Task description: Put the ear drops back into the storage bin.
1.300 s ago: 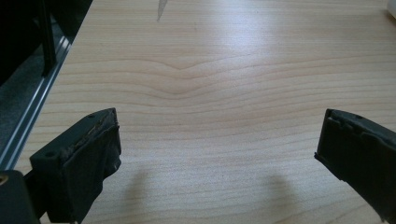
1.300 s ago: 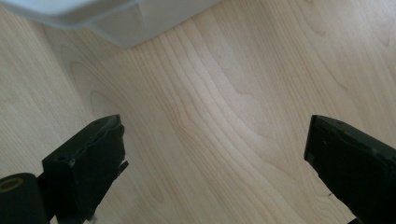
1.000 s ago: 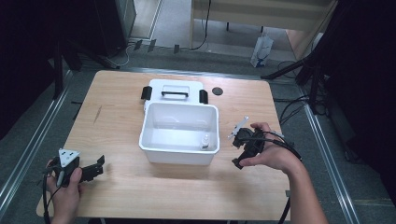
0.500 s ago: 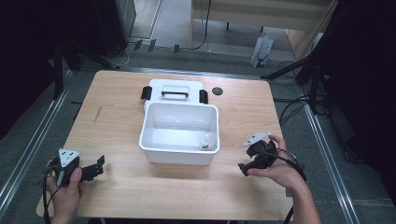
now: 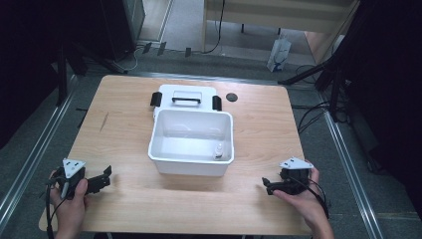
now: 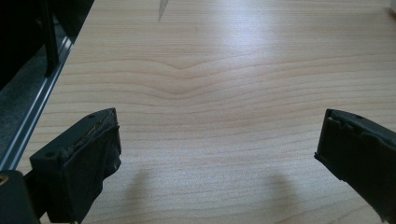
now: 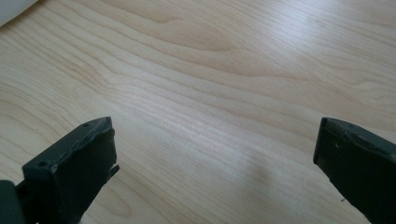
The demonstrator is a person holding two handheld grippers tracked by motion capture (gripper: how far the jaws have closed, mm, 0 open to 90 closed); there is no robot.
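Note:
A white plastic bin [image 5: 189,167] stands in the middle of the wooden table [image 5: 124,129]. A small white bottle [image 5: 218,151] stands upright in its front right corner. The white lid [image 5: 186,95], with a black handle and black side latches, lies flat just behind the bin. My left gripper [image 5: 102,179] rests at the front left of the table, open, with bare wood between its jaws [image 6: 219,126]. My right gripper [image 5: 268,186] is low over the front right of the table. Its jaws have just been opening, and they stand wide with nothing between them [image 7: 215,135].
A small black round disc [image 5: 231,97] lies on the table to the right of the lid. The table's front edge is close behind both hands. Cables, stands and a white bag [image 5: 278,55] are on the floor beyond the far edge.
My right hand has drawn away from the bin's right side, moving down toward the front right of the table. The left hand has stayed where it was.

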